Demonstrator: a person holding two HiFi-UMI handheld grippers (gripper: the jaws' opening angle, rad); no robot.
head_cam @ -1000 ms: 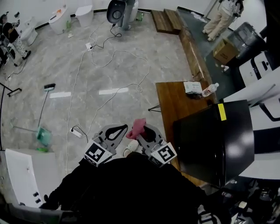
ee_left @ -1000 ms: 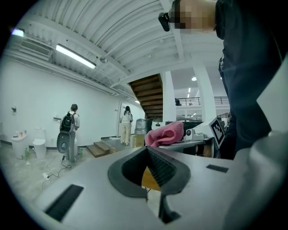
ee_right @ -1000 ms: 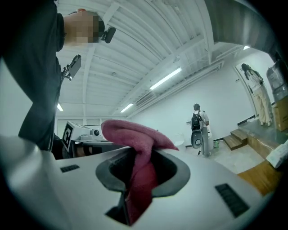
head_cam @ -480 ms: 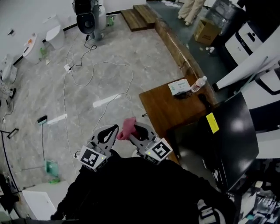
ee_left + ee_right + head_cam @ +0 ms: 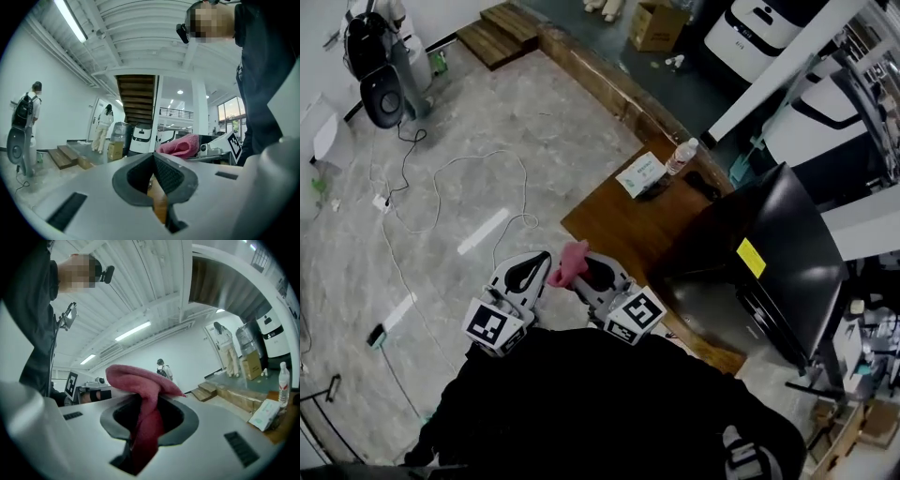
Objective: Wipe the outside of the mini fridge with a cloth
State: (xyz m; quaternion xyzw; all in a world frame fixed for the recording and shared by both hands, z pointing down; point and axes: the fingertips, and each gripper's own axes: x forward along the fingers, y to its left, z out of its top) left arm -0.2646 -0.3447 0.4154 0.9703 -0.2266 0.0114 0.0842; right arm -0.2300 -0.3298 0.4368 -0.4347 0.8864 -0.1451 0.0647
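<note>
The black mini fridge (image 5: 769,267) stands on the right end of a low wooden table (image 5: 605,220), with a yellow sticker on its top. My right gripper (image 5: 581,264) is held close to my body, left of the table, and is shut on a pink cloth (image 5: 569,262). Seen from the right gripper view, the cloth (image 5: 140,380) bulges over the jaws and hangs down between them. My left gripper (image 5: 542,261) is just beside it, jaws shut with nothing in them; its closed tips (image 5: 153,155) show in the left gripper view, with the pink cloth (image 5: 180,145) to their right.
A water bottle (image 5: 680,155) and a white packet (image 5: 639,175) lie at the table's far end. White cables (image 5: 487,169) trail over the marble floor. Wooden steps (image 5: 502,28), a cardboard box (image 5: 661,23) and white machines (image 5: 759,28) are beyond. A person (image 5: 102,127) stands by the steps.
The head view has swung round, so the table and fridge sit more to the centre and nearer. Both grippers stay together in front of my body, the cloth still held.
</note>
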